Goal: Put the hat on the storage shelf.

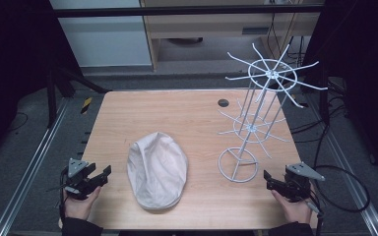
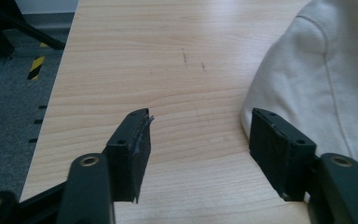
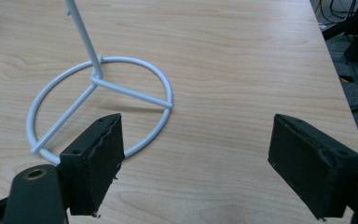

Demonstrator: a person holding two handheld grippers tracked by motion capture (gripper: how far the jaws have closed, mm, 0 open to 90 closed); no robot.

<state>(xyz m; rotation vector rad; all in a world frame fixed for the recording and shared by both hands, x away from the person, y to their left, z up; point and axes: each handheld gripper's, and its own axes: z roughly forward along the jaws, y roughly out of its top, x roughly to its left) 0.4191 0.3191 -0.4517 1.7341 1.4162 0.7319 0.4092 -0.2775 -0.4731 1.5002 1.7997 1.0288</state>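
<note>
— While both hands sit at the near edge like that, what do you make of it? Start from the left.

— Taking the cap as the marker: the left gripper (image 1: 89, 179) is well off to the left of the cream flat cap (image 1: 157, 169), down by the near corner of the wooden table (image 1: 177, 110). Its jaws stand wide apart with nothing between them, just bare wood. From its own camera the cap's edge (image 2: 326, 79) sits just beside the right-hand jaw, so I'd guess it's parked within easy reach of the brim.

— And the cap itself?

— Lying flat, crown up, a little left of the table's middle and close to the near edge. Nothing touches it. Laid out that way, either side can be pinched.

— To the right of it?

— The white wire display stand (image 1: 256, 123), to the right of the cap and a bit farther back, upright on its ring base (image 3: 100, 105), with two tiers of prongs spreading out. All the prongs look bare. My guess is the cap is meant for one of them, though nobody has said so.

— And the other hand?

— The right gripper (image 1: 281, 186) is farther right again of the cap, just past the stand's base, near the table's near right corner. Jaws fully spread, holding nothing. I'd say both are simply waiting at the ready.
</note>
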